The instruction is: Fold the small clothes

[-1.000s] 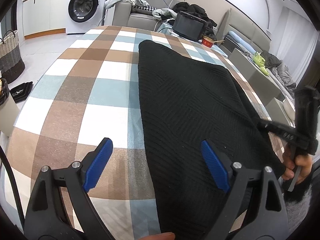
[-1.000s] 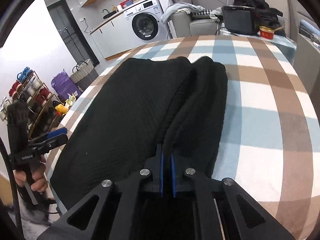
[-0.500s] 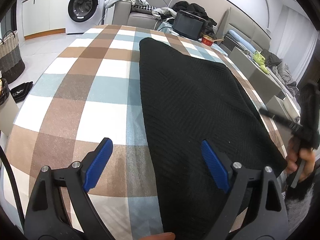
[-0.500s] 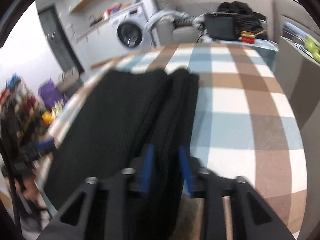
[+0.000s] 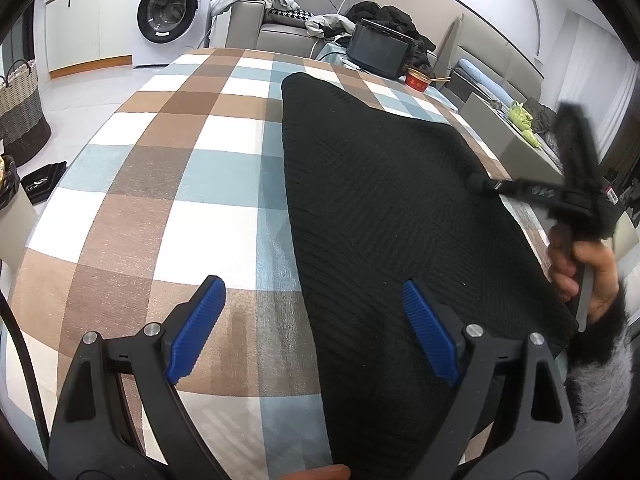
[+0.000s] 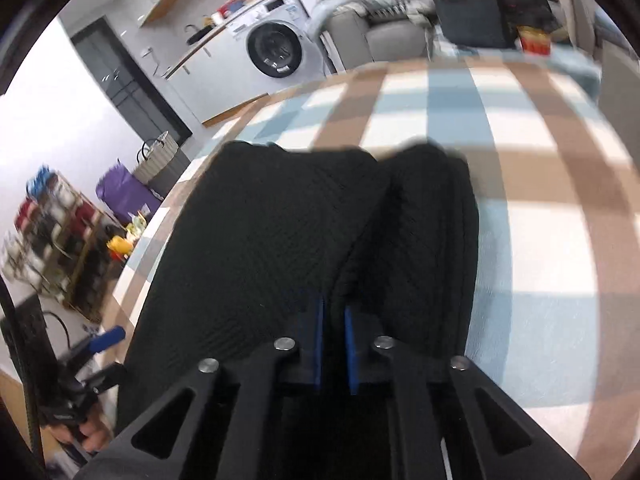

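A black knit garment lies flat on the checked tablecloth, its long side running away from me. My left gripper hangs open over the garment's near left edge, one blue pad above the cloth and the other above the table, nothing between them. In the left wrist view my right gripper meets the garment's right edge, held by a hand. Its jaws are closing: in the right wrist view the right gripper has its blue pads almost together on a raised fold of the black garment.
A black box and a red bowl stand at the table's far end. Behind are a sofa with clothes and a washing machine. A woven basket stands on the floor at left, a cluttered shelf beside the table.
The right gripper opened briefly, shifted along the garment's right edge and shut again on the fold. The left gripper has not moved.
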Motion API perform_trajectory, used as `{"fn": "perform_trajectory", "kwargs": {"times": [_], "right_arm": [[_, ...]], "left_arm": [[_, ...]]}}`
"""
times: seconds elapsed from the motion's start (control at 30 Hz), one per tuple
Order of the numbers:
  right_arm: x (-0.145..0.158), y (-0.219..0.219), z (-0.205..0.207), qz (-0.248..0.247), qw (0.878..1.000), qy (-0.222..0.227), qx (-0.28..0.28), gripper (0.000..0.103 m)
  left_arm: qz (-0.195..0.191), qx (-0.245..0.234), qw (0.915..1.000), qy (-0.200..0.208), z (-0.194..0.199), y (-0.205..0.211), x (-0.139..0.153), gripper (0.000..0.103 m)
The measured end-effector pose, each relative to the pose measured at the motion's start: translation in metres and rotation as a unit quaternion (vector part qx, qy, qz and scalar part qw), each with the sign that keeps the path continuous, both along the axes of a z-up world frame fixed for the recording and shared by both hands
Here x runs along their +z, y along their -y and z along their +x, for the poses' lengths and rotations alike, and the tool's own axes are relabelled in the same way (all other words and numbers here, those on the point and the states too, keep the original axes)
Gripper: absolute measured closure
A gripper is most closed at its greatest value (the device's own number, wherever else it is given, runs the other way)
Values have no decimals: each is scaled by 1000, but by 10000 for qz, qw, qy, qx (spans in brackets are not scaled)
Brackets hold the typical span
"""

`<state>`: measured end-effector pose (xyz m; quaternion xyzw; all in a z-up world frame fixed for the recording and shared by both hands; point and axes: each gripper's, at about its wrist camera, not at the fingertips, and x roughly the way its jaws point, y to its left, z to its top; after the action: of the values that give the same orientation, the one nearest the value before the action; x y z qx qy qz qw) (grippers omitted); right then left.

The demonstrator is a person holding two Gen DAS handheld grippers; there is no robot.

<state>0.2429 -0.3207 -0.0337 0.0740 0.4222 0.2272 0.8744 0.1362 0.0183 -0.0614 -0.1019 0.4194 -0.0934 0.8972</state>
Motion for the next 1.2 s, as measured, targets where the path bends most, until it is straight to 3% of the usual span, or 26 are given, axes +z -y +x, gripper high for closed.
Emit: {"fn": "perform_trajectory", "kwargs": {"times": [0.03, 0.13, 0.2, 0.27, 0.33, 0.4, 0.47, 0.73, 0.93, 1.03, 1.13, 1.2], "right_arm": [[13, -3, -7, -166, 9993, 333, -18, 96], [22, -7, -8, -653, 9956, 642, -205, 96], [8, -11, 2, -956, 9940, 461, -273, 96], [-14, -8, 11, -1020, 9944, -1, -273, 92], [-16, 1, 8, -754, 9967, -85, -272, 86], [-12, 12, -5, -421, 9984, -288, -234, 72], [-6, 24, -28, 91, 9989, -449, -126, 71], [-13, 43, -139, 996, 9926, -650, 232, 70], [-20, 35, -161, 647, 9960, -442, 430, 70], [-17, 25, -164, 231, 9980, -153, 564, 89], [3, 26, -171, 252, 9980, 236, 524, 92], [6, 30, -172, 161, 9983, 248, 494, 93]], "left_arm": [[-10, -4, 10000, -2, 0, 0, 0, 14], [-7, -44, 10000, -7, 0, 2, -1, 14], [3, -69, 10000, -6, 0, 3, -1, 14], [42, -57, 10000, 1, 0, 4, -1, 14], [52, -33, 10000, -1, -1, 4, -1, 14], [30, -30, 10000, -30, -2, 3, -2, 14], [-3, -68, 10000, -53, -5, 3, -3, 14], [-95, -405, 9991, -55, -32, 16, 0, 14], [44, -591, 9982, -122, -51, 19, -7, 14], [63, -583, 9982, -147, -58, 15, -13, 14], [148, -532, 9984, -101, -64, 12, -14, 11], [162, -544, 9984, -81, -66, 10, -14, 11]]}}
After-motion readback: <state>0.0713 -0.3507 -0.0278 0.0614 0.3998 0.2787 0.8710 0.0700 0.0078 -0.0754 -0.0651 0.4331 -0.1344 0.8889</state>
